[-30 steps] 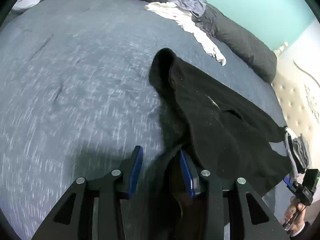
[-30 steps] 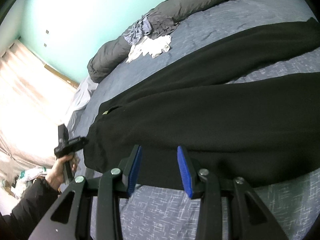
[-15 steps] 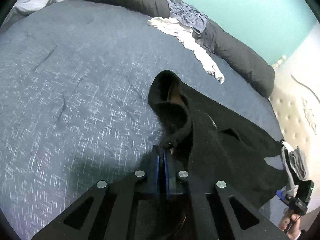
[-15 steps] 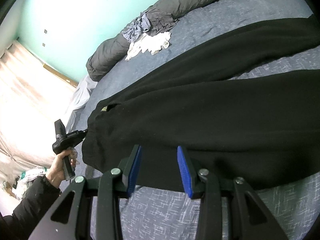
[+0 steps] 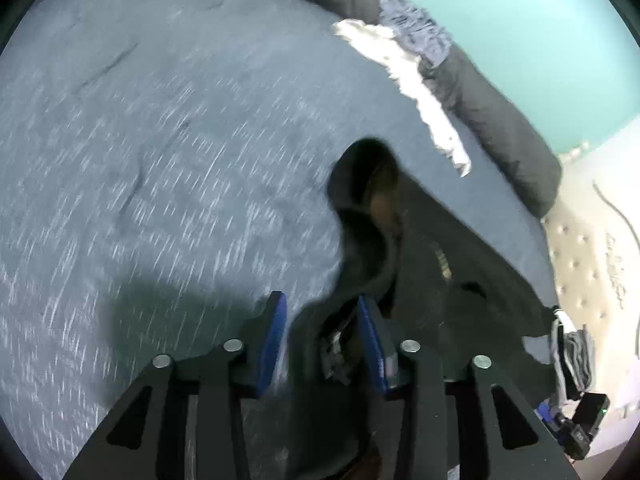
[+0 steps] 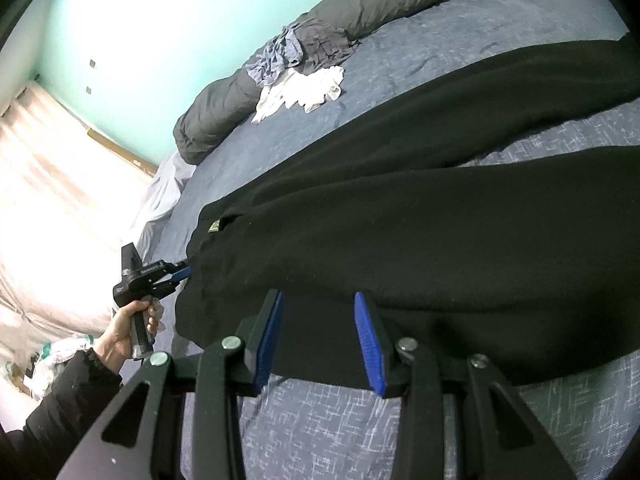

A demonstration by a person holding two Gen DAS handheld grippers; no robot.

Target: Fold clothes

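Black trousers (image 6: 400, 220) lie spread across the blue bed cover (image 6: 580, 420). In the left wrist view their bunched waist end (image 5: 360, 216) rises just ahead of my left gripper (image 5: 322, 320). That gripper's jaws are opening, and a fold of the black cloth lies loosely between the blue pads (image 5: 276, 320). The right wrist view shows the left gripper (image 6: 180, 274) at the trousers' waist corner, held by a hand (image 6: 128, 320). My right gripper (image 6: 318, 320) hovers open over the near edge of the trousers, its pads apart and gripping nothing.
A rolled grey duvet (image 6: 360, 4) runs along the far side of the bed below a teal wall. A white garment (image 6: 304, 92) and a blue-grey one (image 6: 276, 60) lie against it. A tufted headboard (image 5: 588, 264) stands at the right, bright curtains (image 6: 48, 200) at the left.
The left jaws stood open a second ago, shut on the black cloth half a second ago, and stand apart again. The left hand has shifted and rolled. The right gripper has kept still.
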